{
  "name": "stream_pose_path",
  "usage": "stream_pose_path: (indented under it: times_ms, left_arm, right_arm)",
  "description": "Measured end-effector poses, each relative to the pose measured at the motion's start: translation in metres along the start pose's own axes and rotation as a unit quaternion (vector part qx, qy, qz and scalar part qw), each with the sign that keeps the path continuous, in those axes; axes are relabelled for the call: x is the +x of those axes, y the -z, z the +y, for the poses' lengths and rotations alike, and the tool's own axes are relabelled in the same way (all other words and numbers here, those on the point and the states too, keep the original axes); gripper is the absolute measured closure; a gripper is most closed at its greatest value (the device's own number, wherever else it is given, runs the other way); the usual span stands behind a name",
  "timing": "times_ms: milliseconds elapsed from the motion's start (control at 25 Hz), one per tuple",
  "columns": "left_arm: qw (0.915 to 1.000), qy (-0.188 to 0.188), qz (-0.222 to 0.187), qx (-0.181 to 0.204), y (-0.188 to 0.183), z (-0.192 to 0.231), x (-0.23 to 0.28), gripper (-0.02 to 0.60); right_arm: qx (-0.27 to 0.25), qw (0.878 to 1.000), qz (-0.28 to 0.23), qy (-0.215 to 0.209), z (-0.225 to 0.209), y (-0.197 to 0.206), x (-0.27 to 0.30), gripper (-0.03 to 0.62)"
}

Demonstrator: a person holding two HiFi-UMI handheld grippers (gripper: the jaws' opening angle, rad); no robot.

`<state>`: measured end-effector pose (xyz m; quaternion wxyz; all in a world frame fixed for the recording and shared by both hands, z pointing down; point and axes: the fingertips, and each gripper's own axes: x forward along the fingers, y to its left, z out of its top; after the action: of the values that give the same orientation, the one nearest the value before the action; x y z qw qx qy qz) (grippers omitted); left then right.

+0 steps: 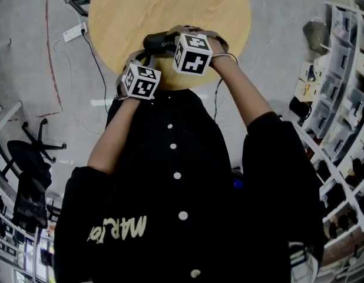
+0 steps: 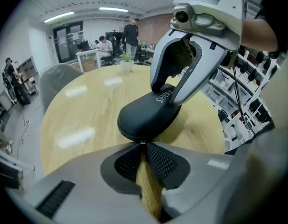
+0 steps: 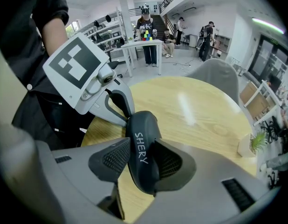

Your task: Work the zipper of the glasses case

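A black glasses case (image 1: 159, 41) marked SHERY lies near the front edge of a round wooden table (image 1: 170, 7). My right gripper (image 3: 143, 154) is shut across the body of the case (image 3: 143, 146), one pad on each side. My left gripper (image 2: 142, 143) stands at the near end of the case (image 2: 141, 118), its mesh pads pinched together on the small silver zipper pull (image 2: 142, 142). In the left gripper view my right gripper (image 2: 171, 94) straddles the far half of the case. In the right gripper view my left gripper (image 3: 121, 110) meets the case's far end.
A small potted plant (image 2: 127, 62) stands at the table's far edge. On the floor lie a white power strip (image 1: 74, 32) with cable and a black chair base (image 1: 30, 149). Shelving (image 1: 341, 75) lines the right side. People sit and stand at desks in the background.
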<state>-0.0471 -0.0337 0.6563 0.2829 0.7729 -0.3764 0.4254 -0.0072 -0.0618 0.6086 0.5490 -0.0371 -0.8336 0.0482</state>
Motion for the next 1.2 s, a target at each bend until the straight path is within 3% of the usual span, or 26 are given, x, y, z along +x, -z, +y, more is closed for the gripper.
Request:
stream_pose_path:
  times_ms: [280, 680, 1200]
  left_arm:
    - [0.9998, 0.003, 0.009, 0.018, 0.006, 0.001, -0.004, 0.578]
    - [0.9893, 0.010, 0.044, 0.139, 0.008, 0.002, -0.004, 0.578]
    - [0.9753, 0.006, 0.065, 0.211, 0.000, 0.030, -0.004, 0.577]
  right_arm:
    - [-0.009, 1.000, 0.008, 0.003, 0.001, 0.002, 0.002, 0.428]
    - [-0.031, 0.999, 0.020, 0.028, 0.004, 0.004, 0.002, 0.428]
    - [-0.033, 0.998, 0.026, 0.036, 0.004, 0.004, 0.002, 0.427]
